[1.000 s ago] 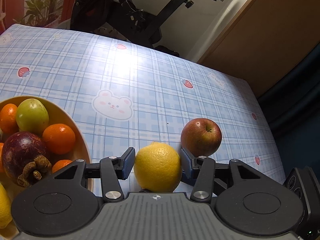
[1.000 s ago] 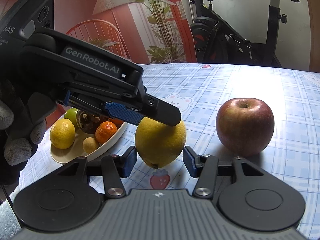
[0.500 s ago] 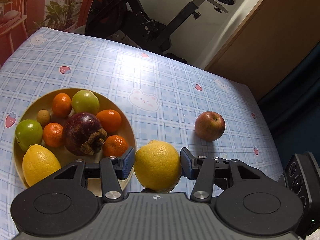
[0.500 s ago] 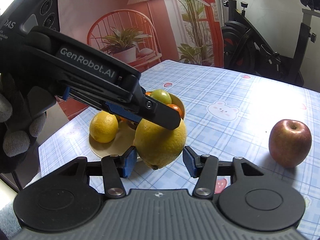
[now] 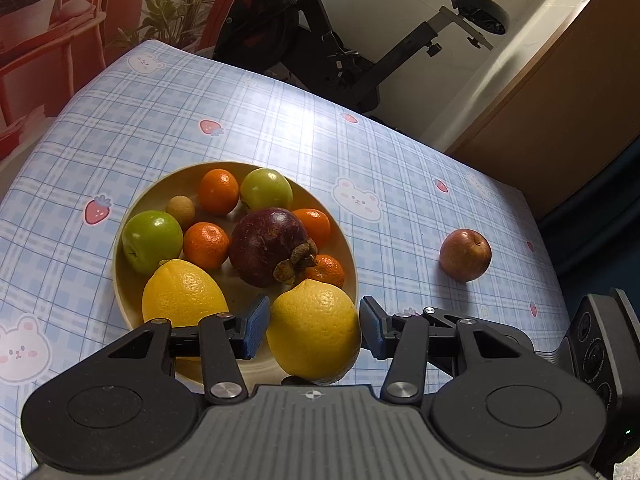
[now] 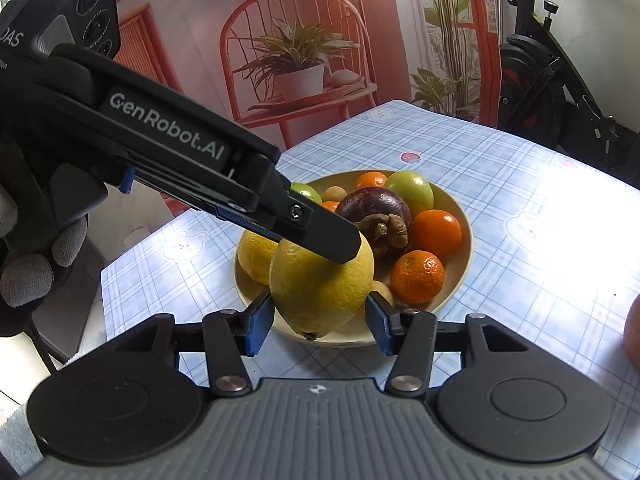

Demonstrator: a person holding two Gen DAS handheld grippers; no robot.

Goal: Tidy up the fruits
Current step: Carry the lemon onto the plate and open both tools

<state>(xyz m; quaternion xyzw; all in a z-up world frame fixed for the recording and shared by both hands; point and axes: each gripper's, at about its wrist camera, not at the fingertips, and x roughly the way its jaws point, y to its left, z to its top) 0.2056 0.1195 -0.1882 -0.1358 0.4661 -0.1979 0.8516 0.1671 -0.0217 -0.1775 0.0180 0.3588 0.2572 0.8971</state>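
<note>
**A:** Fruit first, from the left. What's on the plate?

**B:** It is nearly full: green fruits, small oranges, a dark purple fruit in the middle, and a plate lemon at the near edge. It looks like the collecting spot, so I'd guess every loose piece goes there.

**A:** And in the centre?

**B:** The held lemon hangs in the air over the near rim, above the gap beside the plate lemon. Held that high, it clears the fruit already lying there, which I take to be the reason.

**A:** What's carrying it?

**B:** The left gripper. Its jaws are about half open, the width of the lemon, with a blue pad against each side. From the other camera, one left finger lies across the top of the fruit.

**A:** The right gripper?

**B:** Its jaws are spread just as wide, with the pads at the lemon's sides. I can't tell whether they press on it or only frame it.

**A:** And furthest right?

**B:** A red apple sits alone on the checked tablecloth, well apart from the plate. Nothing touches it, and it is probably next.
</note>
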